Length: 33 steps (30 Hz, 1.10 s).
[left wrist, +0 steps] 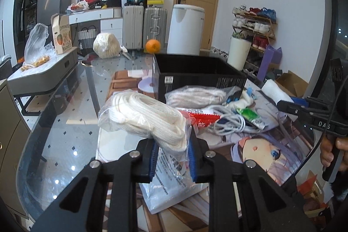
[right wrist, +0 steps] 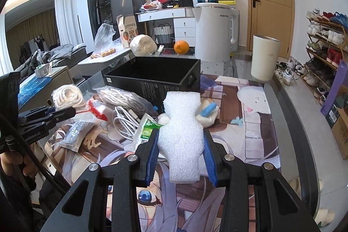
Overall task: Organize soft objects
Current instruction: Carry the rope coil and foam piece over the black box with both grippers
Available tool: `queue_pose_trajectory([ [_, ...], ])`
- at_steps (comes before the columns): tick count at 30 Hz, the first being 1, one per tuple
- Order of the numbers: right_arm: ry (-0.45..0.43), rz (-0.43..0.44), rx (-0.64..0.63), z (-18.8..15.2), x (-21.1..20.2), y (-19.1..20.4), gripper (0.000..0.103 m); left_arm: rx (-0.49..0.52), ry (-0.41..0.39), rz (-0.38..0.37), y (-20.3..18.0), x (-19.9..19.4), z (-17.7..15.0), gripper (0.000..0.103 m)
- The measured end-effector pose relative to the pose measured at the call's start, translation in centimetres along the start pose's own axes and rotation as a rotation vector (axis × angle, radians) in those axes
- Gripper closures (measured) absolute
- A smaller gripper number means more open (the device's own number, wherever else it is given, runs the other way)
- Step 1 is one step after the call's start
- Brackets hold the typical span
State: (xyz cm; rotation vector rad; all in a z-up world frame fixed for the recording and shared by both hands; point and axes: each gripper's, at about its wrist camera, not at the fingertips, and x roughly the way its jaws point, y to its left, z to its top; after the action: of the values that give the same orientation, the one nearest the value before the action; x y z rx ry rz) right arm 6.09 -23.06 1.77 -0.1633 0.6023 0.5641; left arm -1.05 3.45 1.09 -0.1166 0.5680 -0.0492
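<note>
My left gripper is shut on a clear bag of white rope and holds it above the table. My right gripper is shut on a white foam sheet, lifted over the printed mat. An open black box stands behind the pile; in the right wrist view it is just beyond the foam. On the mat lie another bagged rope bundle, a white cable coil, a red packet, a green packet and a small plush.
A flat printed bag lies under my left gripper. An orange, a wrapped rope ball, a white appliance and a cream cup stand at the table's far side. The glass table edge curves on the left.
</note>
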Motion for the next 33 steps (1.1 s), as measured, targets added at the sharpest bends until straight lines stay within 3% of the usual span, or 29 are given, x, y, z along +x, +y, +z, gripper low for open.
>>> queue_pose_trajectory([
  [17,-0.038,0.062,-0.101,4.3,0.3,2.4,0.065,0.055,-0.069,-0.067,-1.5,0.6,5.3,0.082],
  [33,-0.005,0.095,-0.148,9.4,3.8,1.8,0.065,0.108,-0.030,-0.098,-2.7,5.7,9.7,0.082],
])
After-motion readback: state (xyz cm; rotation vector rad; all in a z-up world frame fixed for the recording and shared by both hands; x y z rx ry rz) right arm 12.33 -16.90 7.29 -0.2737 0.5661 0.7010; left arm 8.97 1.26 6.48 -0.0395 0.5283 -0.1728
